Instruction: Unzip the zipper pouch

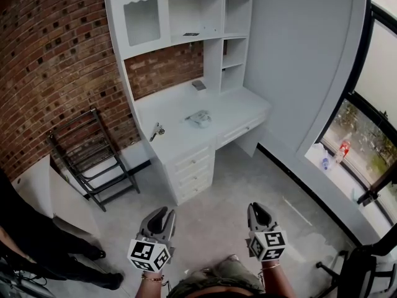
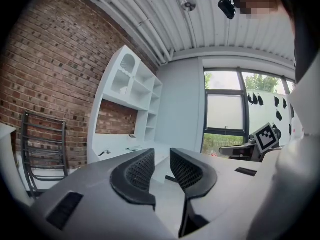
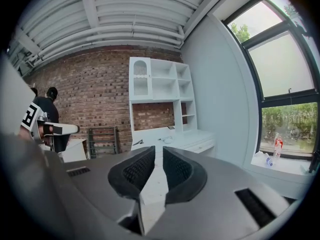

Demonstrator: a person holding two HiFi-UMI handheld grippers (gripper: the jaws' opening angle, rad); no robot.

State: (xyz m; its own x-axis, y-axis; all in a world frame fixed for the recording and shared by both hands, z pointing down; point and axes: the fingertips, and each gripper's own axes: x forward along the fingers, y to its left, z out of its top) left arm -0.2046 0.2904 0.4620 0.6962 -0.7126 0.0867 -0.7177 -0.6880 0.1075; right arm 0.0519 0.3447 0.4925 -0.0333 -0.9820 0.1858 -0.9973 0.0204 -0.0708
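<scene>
The zipper pouch (image 1: 200,118), a small pale blue-grey thing, lies on the white desk (image 1: 236,107) across the room, far from both grippers. In the right gripper view the pouch (image 3: 165,140) is a tiny shape on the desk. My left gripper (image 1: 162,211) is held low over the floor and points toward the desk. The left gripper (image 2: 162,151) has a narrow gap between its jaws, with nothing in it. My right gripper (image 1: 259,207) hangs beside it at the same height. The right gripper (image 3: 159,148) has its jaws nearly together and holds nothing.
The desk has drawers (image 1: 193,169) and a shelf unit (image 1: 186,11) above it. A small dark object (image 1: 198,84) and a handle-like item (image 1: 156,131) also lie on the desk. A black folding rack (image 1: 93,157) leans on the brick wall. A person in dark clothes (image 1: 37,241) stands at left. Bottles (image 1: 335,154) stand on the windowsill.
</scene>
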